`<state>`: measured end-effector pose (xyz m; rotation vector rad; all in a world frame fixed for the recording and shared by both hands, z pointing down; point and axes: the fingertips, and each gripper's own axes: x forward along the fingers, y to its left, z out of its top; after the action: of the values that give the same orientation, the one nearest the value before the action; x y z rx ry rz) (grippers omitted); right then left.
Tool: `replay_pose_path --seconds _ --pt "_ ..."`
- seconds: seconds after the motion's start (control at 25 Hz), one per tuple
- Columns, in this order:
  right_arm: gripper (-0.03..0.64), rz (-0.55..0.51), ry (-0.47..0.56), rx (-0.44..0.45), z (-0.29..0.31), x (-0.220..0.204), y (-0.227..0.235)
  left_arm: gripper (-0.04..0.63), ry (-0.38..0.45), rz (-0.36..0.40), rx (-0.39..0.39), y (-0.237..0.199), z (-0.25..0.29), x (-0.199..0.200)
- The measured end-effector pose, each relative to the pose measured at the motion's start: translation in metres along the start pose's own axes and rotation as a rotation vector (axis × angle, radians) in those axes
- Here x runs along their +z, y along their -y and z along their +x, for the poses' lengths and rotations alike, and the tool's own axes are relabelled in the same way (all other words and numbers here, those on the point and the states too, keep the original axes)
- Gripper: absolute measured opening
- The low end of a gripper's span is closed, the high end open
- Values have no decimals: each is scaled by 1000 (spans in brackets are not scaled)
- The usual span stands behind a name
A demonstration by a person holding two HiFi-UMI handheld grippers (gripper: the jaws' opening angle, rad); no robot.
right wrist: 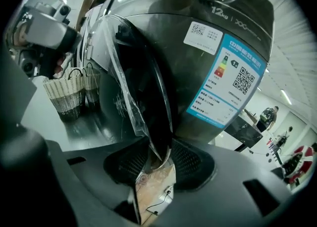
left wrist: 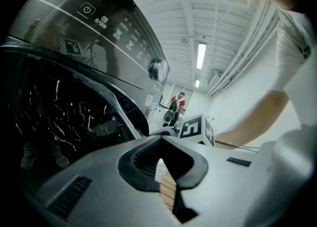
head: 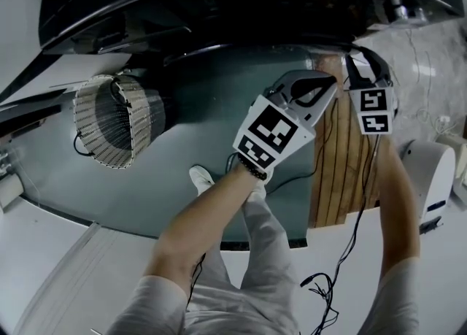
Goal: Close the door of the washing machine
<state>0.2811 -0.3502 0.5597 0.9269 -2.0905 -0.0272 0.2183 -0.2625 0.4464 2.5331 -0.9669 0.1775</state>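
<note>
Right gripper [right wrist: 159, 160] fingers spread astride door [right wrist: 144, 90] edge, left gripper [left wrist: 166, 165] fingers clenched empty, wicker basket [right wrist: 64, 97] nearby

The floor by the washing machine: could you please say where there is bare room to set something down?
Bare: the grey-green floor between the woven wicker basket and the person's white shoe. Crowded: the right, with the wooden slatted strip, black cables and white rounded appliance.

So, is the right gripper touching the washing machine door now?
Cannot tell. The right gripper view shows the door edge between the pads of the right gripper, close to both, but neither contact nor a gap is plain.
</note>
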Motion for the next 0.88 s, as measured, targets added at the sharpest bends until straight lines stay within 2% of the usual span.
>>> replay_pose_path --seconds 0.36,0.6,0.8,0.88 --pt "144 19 38 -8 -2 0 0 3 0 -3 45 -6 -25 -2" --pt "123 147 61 -111 -32 -27 -6 3 22 44 82 -3 -55 3" --pt "11 207 144 -134 -93 -30 -39 3 34 57 124 -5 -94 2" --pt "11 245 176 -123 -120 -22 -54 3 30 59 145 -4 -112 4"
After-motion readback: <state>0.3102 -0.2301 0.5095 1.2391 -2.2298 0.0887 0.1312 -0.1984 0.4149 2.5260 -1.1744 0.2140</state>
